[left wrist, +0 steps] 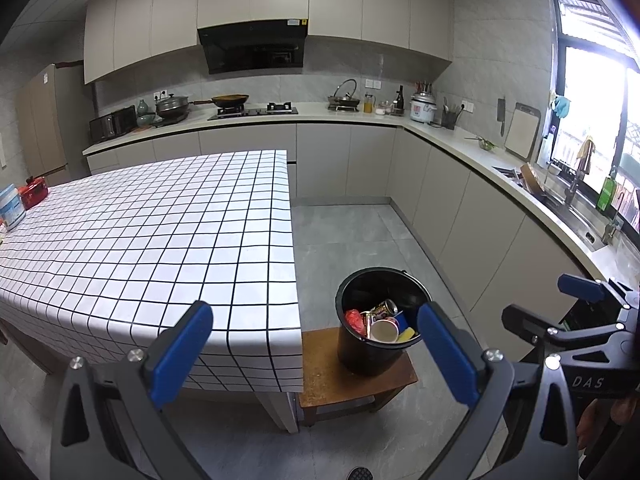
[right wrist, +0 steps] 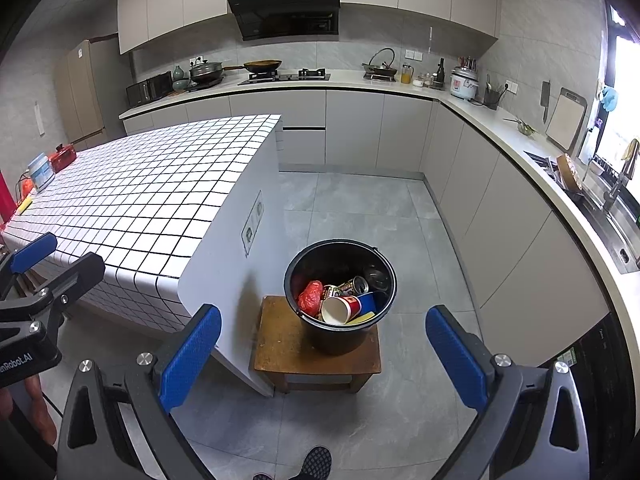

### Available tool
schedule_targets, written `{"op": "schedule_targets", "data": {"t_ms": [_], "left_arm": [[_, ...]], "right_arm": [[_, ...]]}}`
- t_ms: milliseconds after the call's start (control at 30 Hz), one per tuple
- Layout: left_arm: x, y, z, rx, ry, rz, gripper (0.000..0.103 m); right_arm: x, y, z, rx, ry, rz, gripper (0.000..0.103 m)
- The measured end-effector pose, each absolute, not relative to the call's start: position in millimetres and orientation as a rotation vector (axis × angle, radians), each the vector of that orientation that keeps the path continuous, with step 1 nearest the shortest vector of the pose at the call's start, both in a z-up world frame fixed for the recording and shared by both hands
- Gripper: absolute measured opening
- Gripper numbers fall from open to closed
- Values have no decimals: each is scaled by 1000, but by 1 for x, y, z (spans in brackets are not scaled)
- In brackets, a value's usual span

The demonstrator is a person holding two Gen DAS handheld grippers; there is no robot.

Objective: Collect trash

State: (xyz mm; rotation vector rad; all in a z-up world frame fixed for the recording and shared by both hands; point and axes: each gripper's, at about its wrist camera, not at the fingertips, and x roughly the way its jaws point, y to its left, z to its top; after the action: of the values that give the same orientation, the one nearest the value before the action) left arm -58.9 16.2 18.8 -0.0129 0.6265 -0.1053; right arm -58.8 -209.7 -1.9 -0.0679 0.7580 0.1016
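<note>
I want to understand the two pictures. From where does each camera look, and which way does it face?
Left wrist: on the left gripper, open, facing the table and bucket; the right gripper shows at right.
Right wrist: on the right gripper, open, facing the bucket on its stool; the person's shoe shows.
Shared: table, bucket, stool.

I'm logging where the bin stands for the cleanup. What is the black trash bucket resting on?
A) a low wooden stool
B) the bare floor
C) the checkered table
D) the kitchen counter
A: the black trash bucket sits on a low wooden stool beside the checkered table.
</note>
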Motion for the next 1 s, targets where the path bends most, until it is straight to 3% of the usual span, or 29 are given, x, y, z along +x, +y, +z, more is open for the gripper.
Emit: {"op": "schedule_targets", "data": {"t_ms": [1000], "left_arm": [[-54, 16, 24, -14, 615, -107, 103]], "right_arm": [[-53, -207, 2, -66, 749, 107, 103]]}}
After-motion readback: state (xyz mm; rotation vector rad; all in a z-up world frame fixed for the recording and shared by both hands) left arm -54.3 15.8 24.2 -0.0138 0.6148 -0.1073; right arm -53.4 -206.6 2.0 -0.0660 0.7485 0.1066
